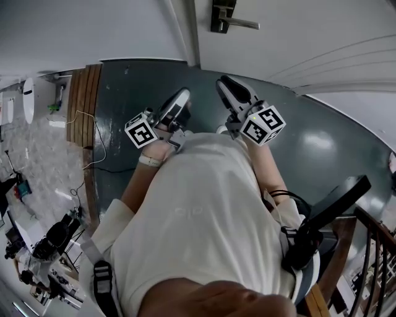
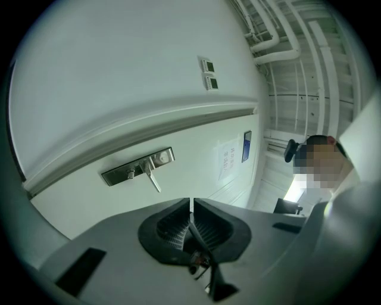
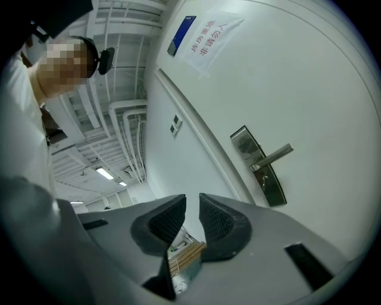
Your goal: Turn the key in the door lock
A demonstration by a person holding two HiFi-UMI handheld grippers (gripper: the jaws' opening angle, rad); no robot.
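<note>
The steel lock plate (image 1: 221,17) with its lever handle (image 1: 242,23) is on the white door (image 1: 297,37), at the top of the head view. The left gripper view shows the plate (image 2: 138,167) with a small stub, perhaps the key (image 2: 130,174), beside the lever. In the right gripper view the same plate (image 3: 262,167) has a stub (image 3: 264,179) below the lever. My left gripper (image 2: 190,204) is shut with nothing in it. My right gripper (image 3: 192,199) shows a narrow gap between its pads and holds nothing. Both stand well short of the door (image 1: 179,102), (image 1: 229,86).
A paper notice (image 3: 208,36) and a blue sign (image 3: 181,27) hang on the door. Two wall switches (image 2: 208,74) sit beside the frame. On the dark floor (image 1: 124,93) a cable (image 1: 96,142) runs along a wooden strip at the left. A stair railing (image 1: 371,247) stands at the lower right.
</note>
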